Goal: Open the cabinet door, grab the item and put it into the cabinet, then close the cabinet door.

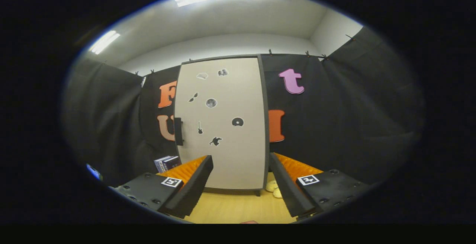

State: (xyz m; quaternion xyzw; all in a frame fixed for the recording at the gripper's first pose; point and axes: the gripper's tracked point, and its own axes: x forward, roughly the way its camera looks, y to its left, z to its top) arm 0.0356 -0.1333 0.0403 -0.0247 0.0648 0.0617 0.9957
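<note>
Our hand-held gripper (241, 184) hangs spread and empty before the shut cabinet door (223, 125), its handle (178, 131) beyond our left finger and a pale item (274, 189) by the cabinet's foot, so we judge either stage fits.

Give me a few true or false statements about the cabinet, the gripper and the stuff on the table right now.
1. The cabinet door is open. False: it is closed.
2. The hand-held gripper is open and holds nothing. True.
3. The dark handle sits at the door's left edge. True.
4. The books lie right of the cabinet. False: they are left of it, beyond the left finger.
5. A pale item lies on the wooden table by the cabinet's lower right corner. True.
</note>
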